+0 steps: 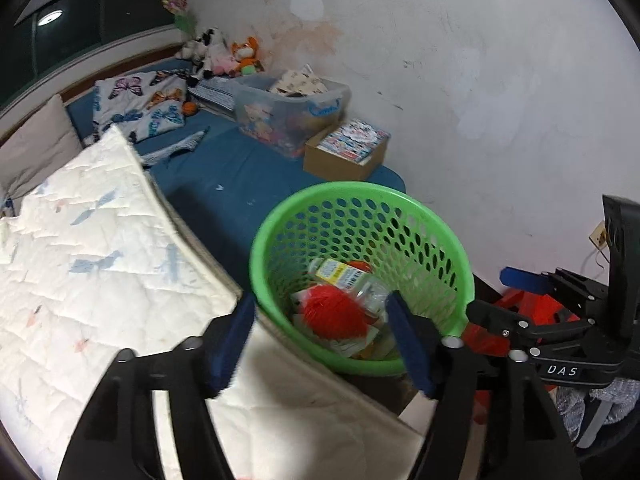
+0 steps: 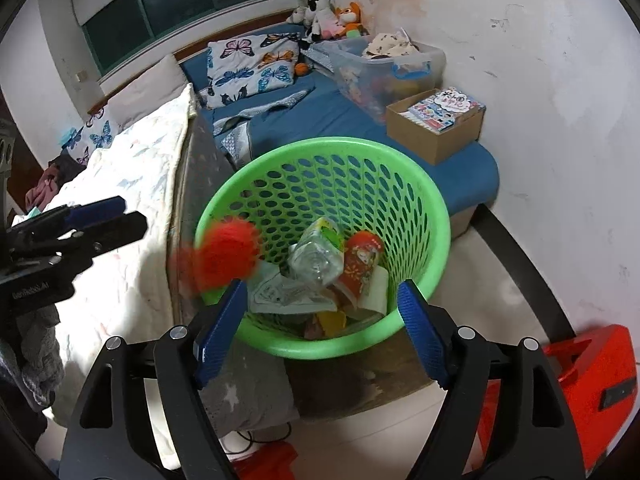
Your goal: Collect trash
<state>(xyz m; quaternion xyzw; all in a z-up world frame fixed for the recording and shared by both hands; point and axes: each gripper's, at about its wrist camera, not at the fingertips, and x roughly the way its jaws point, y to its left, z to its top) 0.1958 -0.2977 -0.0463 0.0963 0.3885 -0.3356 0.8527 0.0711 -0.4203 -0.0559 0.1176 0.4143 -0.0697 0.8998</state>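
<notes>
A green perforated basket point(image 1: 448, 236) stands on the floor by the bed; it also shows in the right wrist view point(image 2: 424, 208). It holds a clear plastic bottle point(image 2: 316, 260), a red printed cup point(image 2: 362, 264), paper scraps point(image 2: 280, 292) and a yellow-labelled pack point(image 1: 340, 274). A red spiky ball point(image 2: 226, 258) is blurred at the basket's left rim; in the left wrist view the ball point(image 1: 336, 314) lies over the trash. My left gripper point(image 1: 320, 344) is open above the basket. My right gripper point(image 2: 322, 324) is open at the basket's near rim.
A bed with a white quilt point(image 1: 92, 264) lies left of the basket. A blue mattress point(image 2: 320, 120) behind it carries a cardboard box point(image 2: 436, 124), a clear storage bin point(image 2: 384, 64), pillows and plush toys. A red stool point(image 2: 596, 384) stands at right.
</notes>
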